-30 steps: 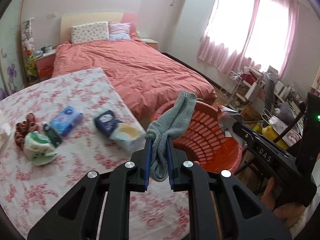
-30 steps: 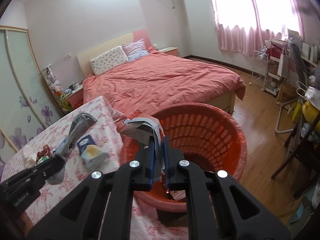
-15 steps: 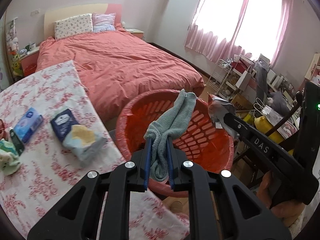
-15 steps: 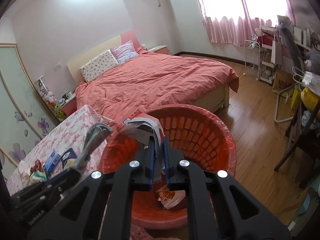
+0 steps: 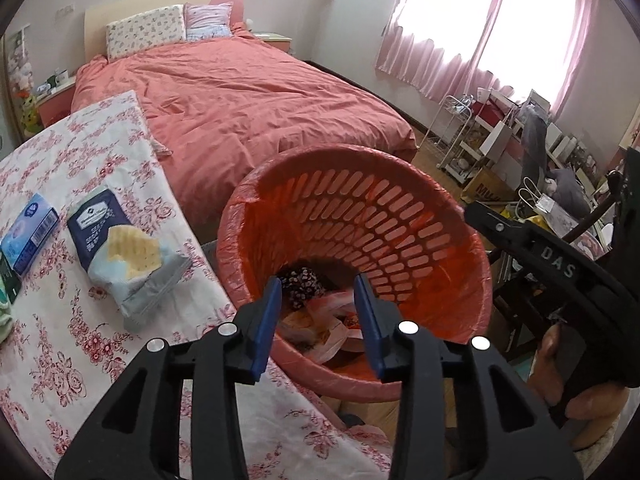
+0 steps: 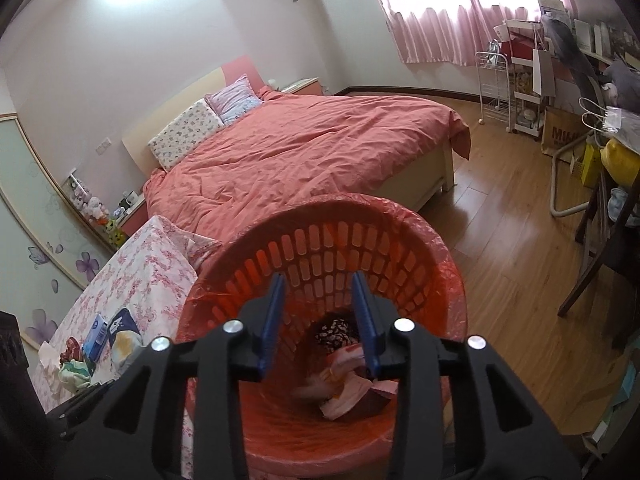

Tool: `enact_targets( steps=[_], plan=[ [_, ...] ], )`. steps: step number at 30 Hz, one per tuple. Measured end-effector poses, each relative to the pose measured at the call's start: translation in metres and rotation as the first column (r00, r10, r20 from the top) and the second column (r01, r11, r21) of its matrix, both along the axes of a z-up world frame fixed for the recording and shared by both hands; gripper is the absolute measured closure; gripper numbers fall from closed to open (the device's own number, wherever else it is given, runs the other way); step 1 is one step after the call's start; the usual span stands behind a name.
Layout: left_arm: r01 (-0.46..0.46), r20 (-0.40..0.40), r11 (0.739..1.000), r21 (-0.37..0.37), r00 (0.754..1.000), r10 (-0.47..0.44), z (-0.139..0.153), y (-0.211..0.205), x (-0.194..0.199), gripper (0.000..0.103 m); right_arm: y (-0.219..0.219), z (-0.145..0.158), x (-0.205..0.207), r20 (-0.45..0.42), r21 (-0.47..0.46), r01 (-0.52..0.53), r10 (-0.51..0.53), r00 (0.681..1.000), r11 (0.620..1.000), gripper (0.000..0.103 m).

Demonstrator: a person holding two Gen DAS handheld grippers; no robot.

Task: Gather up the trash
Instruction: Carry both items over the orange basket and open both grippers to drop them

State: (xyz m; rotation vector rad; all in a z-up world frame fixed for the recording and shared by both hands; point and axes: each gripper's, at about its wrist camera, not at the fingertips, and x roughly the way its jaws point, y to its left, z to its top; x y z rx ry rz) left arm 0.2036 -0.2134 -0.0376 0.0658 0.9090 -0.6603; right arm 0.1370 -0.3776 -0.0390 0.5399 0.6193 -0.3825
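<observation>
Left tool [image 5: 316, 292] jaws apart, right tool [image 6: 318, 292] apparently likewise

Your left claw [image 5: 316, 296] and your right claw [image 6: 318, 304] are both black with blue pads. Below them you see an orange-red slotted basket [image 5: 360, 208] lined with translucent red plastic. Inside it lies a dark cloth with small pink flowers [image 5: 300, 286] among pale pink and white wrappers [image 5: 320, 328]. The table [image 5: 60, 340] beside you wears a white cloth printed with red roses. On it sit a light blue packet [image 5: 28, 236] and a navy and white bag [image 5: 120, 248] showing a yellow cracker. The bed [image 5: 248, 108] is salmon pink, its pillows [image 5: 148, 32] white and floral, the curtains [image 5: 480, 28] pink.
</observation>
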Motion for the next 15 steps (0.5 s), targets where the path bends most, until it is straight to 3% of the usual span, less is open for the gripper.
enact_targets(
  steps=[9, 15],
  plan=[
    [-0.065, 0.03, 0.997, 0.036, 0.997, 0.064, 0.003, 0.029, 0.002, 0.054, 0.018, 0.005, 0.001, -0.017, -0.046, -0.027, 0.027, 1.0, 0.999, 0.064],
    [-0.117, 0.04, 0.992, 0.055, 0.993, 0.115, 0.003, 0.056, 0.006, 0.054, 0.036, 0.009, 0.007, -0.024, -0.063, -0.069, 0.068, 0.997, 0.996, 0.064]
  ],
)
